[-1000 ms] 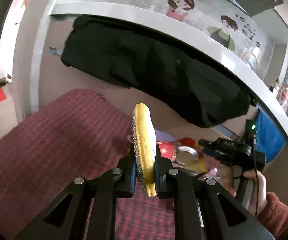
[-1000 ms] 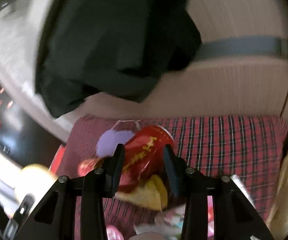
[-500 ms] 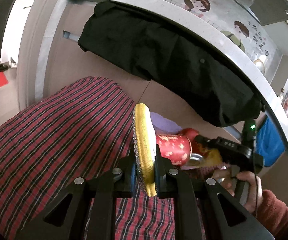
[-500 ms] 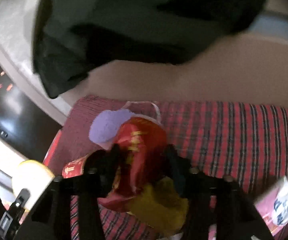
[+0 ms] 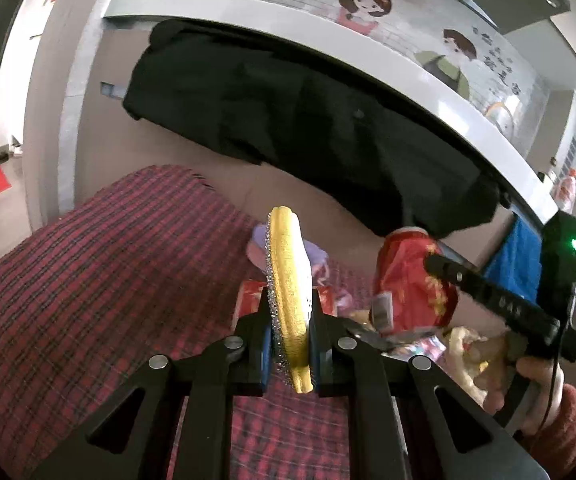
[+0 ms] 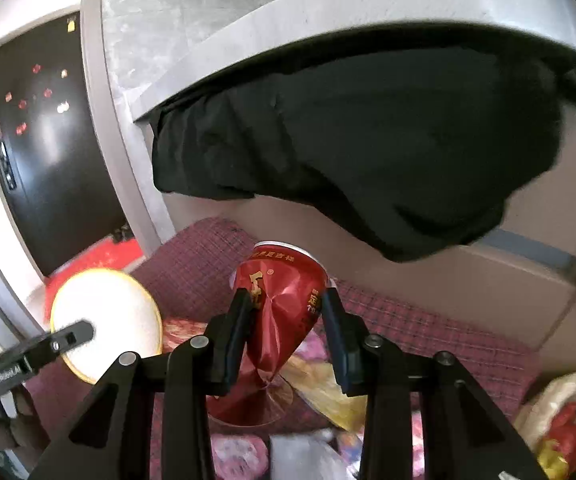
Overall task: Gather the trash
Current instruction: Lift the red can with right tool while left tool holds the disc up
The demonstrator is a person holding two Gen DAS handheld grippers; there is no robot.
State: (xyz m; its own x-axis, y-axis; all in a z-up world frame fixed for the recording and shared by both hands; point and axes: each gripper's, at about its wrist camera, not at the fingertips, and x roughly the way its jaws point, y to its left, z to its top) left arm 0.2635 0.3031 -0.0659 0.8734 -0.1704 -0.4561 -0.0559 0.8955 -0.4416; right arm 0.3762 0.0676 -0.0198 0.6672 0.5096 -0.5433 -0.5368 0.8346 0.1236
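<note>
- The right tool [image 6: 284, 304] has its 2 fingers clamped on a crushed red can [image 6: 282, 300]; the jaws have just been closing, and the can's dented waist sits between the pads, so the squeeze itself seems to crumple the thin metal.
- The can is held clear of the red plaid cover [image 6: 427, 332], top pointing up and away, probably to carry it off without dragging it through the other litter.
- The left tool [image 5: 289, 320] is closed on a flat round yellow pad [image 5: 288, 276] with a glittery edge, gripped edge-on so the disc stands upright between the jaws.
- That narrow grip suits a thin, flat thing; held this way it stays out of the right hand's path.
- Below the can, wrappers and a yellowish bag [image 6: 327, 396] lie heaped on the cover, with a lilac item [image 5: 315, 256] just behind the pad; these look like the trash still to collect.
- A black garment [image 6: 367, 152] hangs from the grey ledge [image 6: 327, 12] above, well apart from both tools.
</note>
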